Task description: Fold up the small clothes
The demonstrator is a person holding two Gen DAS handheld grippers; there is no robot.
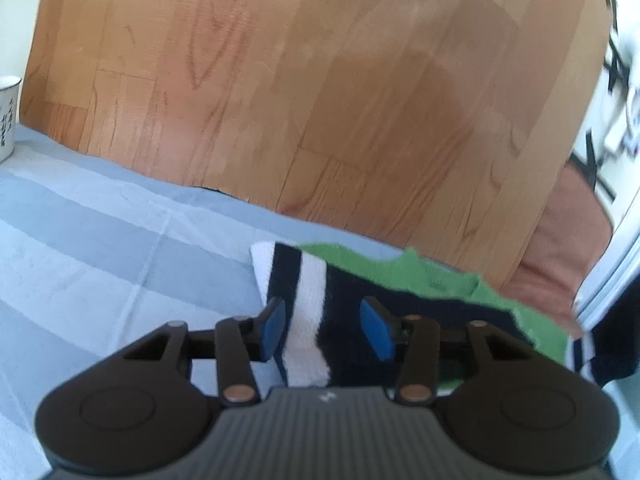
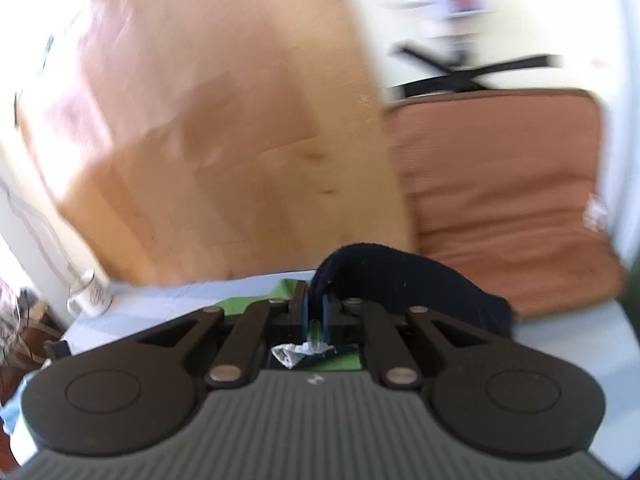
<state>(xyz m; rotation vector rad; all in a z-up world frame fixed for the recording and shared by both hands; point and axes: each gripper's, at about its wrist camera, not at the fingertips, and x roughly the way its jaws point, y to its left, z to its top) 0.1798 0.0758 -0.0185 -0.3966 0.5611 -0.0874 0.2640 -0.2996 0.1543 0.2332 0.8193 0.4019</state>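
Observation:
A dark navy sock with white stripes point(image 1: 312, 320) lies on a green garment point(image 1: 400, 276) on the grey-blue striped cloth point(image 1: 100, 248). My left gripper point(image 1: 326, 330) is open, its blue pads on either side of the sock's striped cuff, just above it. My right gripper point(image 2: 316, 312) is shut on the dark sock's other end point(image 2: 400, 276) and holds it raised, so the fabric loops up over the fingers. A bit of the green garment point(image 2: 240, 304) shows beneath.
A wooden floor point(image 1: 320, 80) lies beyond the table edge. A white mug point(image 2: 90, 294) stands at the cloth's far left; it also shows in the left wrist view point(image 1: 8, 120). An orange-brown cushion point(image 2: 504, 196) lies to the right.

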